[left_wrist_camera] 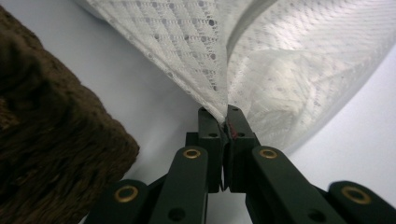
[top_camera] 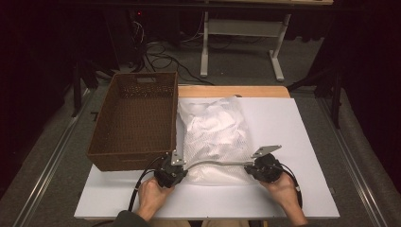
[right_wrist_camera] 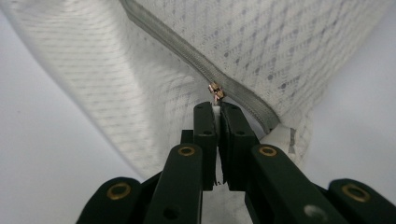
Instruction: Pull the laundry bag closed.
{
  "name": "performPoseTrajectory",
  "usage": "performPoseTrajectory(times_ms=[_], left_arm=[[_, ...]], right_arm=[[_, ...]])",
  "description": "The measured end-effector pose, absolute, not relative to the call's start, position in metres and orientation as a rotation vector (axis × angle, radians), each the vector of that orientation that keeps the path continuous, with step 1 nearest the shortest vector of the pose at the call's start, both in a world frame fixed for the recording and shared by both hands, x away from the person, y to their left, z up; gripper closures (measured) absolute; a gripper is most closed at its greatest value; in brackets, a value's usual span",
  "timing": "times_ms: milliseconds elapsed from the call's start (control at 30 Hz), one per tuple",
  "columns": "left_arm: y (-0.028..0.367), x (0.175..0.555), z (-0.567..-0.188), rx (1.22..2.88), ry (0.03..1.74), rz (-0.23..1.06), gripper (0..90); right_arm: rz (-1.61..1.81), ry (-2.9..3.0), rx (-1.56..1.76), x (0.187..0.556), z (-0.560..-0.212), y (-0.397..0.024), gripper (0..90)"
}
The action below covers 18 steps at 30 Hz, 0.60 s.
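Note:
A white mesh laundry bag (top_camera: 215, 132) stuffed with white cloth lies on the white board (top_camera: 293, 142). Its grey zipper (top_camera: 217, 163) runs along the near edge between my two grippers. My left gripper (top_camera: 179, 166) is at the bag's near-left corner; in the left gripper view, the left gripper (left_wrist_camera: 225, 119) is shut on a pinch of the mesh (left_wrist_camera: 280, 70). My right gripper (top_camera: 253, 168) is at the near-right corner. In the right gripper view, the right gripper (right_wrist_camera: 217, 109) is shut on the tab of the small metal zipper pull (right_wrist_camera: 215, 91), which sits on the grey zipper (right_wrist_camera: 187, 51).
A brown woven basket (top_camera: 127, 161) stands at the left, touching the bag's left side; its corner (left_wrist_camera: 46, 140) is close beside my left gripper. The board continues bare to the right and in front. A wooden table edge (top_camera: 231, 91) shows behind the bag.

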<state>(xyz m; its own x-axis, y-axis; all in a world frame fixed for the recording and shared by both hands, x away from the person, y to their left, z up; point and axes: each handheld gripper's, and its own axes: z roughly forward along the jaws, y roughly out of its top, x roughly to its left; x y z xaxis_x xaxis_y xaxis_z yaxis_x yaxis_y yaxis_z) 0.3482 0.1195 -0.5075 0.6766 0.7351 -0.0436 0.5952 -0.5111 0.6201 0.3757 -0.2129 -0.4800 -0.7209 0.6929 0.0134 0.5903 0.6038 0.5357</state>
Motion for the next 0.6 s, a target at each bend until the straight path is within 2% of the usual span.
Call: performPoseTrajectory(times_ms=[600], left_arm=[[0.126, 0.343, -0.505, 2.263, 1.034, 0.314, 88.7]], right_arm=[[0.813, 2.592, 1.116, 0.377, -0.473, -0.228, 86.9]])
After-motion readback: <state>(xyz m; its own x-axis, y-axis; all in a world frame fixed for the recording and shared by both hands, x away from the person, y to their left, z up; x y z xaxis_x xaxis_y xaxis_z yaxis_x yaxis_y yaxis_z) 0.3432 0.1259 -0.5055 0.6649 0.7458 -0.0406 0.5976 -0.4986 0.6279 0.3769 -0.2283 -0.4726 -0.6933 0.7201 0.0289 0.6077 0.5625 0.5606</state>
